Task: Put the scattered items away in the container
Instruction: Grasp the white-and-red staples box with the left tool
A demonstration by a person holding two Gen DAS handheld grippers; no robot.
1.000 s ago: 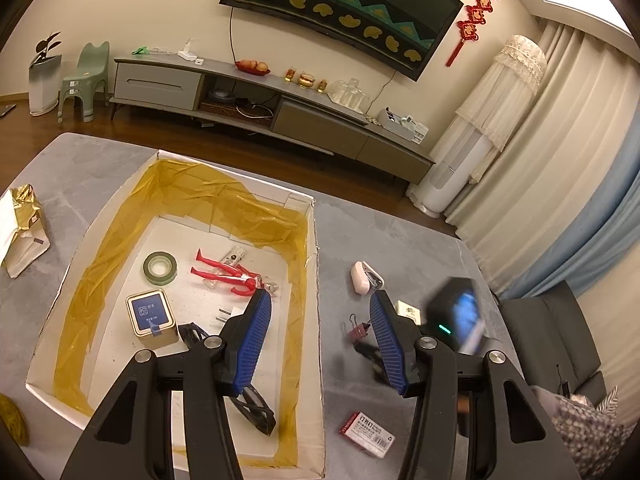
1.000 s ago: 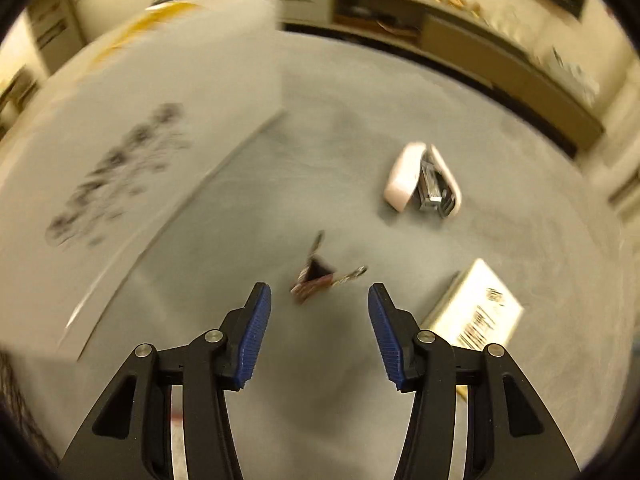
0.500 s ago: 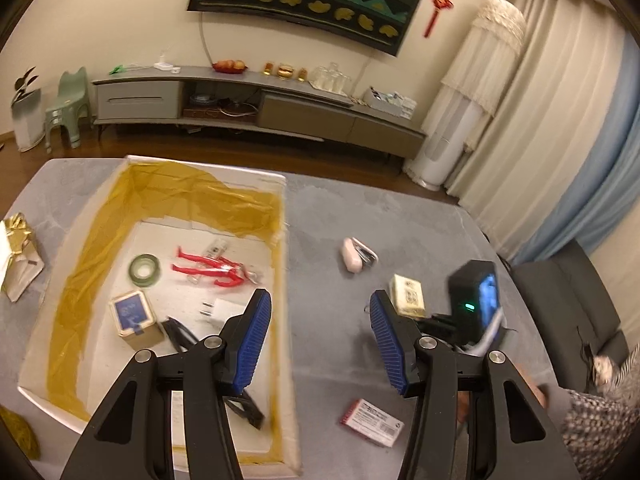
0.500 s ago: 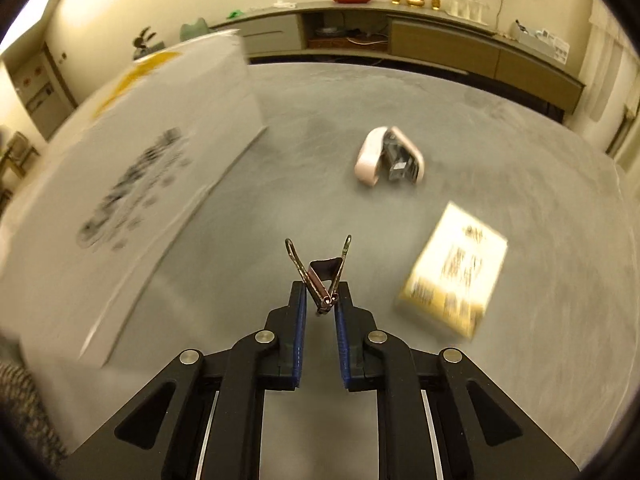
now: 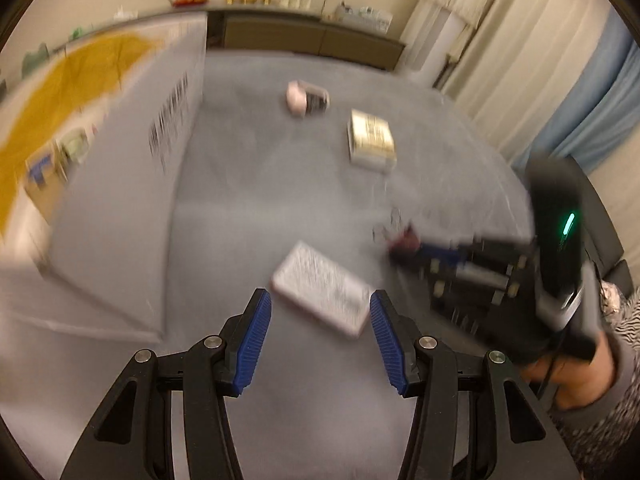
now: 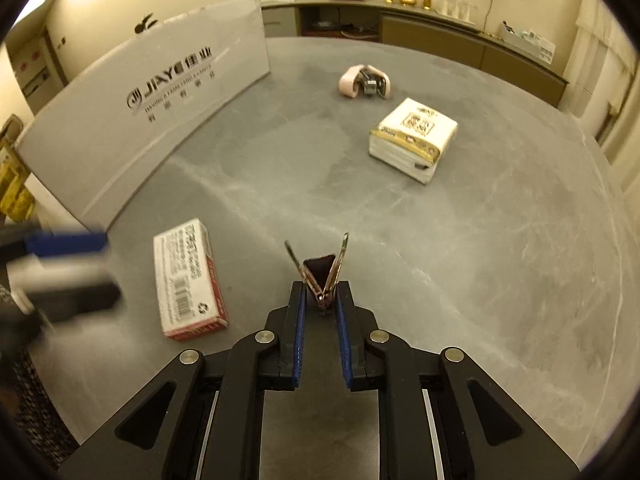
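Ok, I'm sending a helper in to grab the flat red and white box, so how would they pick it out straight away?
Start at the big white cardboard container on the grey table. Just off its near corner lies the small flat box, right ahead of the open left gripper. Unlike the chunkier gold-banded tissue pack and the pink stapler further back, it is thin, with red edges and a barcode.

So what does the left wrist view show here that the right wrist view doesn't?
Only the left wrist view shows the container's yellow-taped inside and the person's hand holding the right gripper. Only the right wrist view shows the binder clip sharply, pinched between that gripper's fingers, and the container's printed wall. Both share the red-and-white box, tissue pack and pink stapler.
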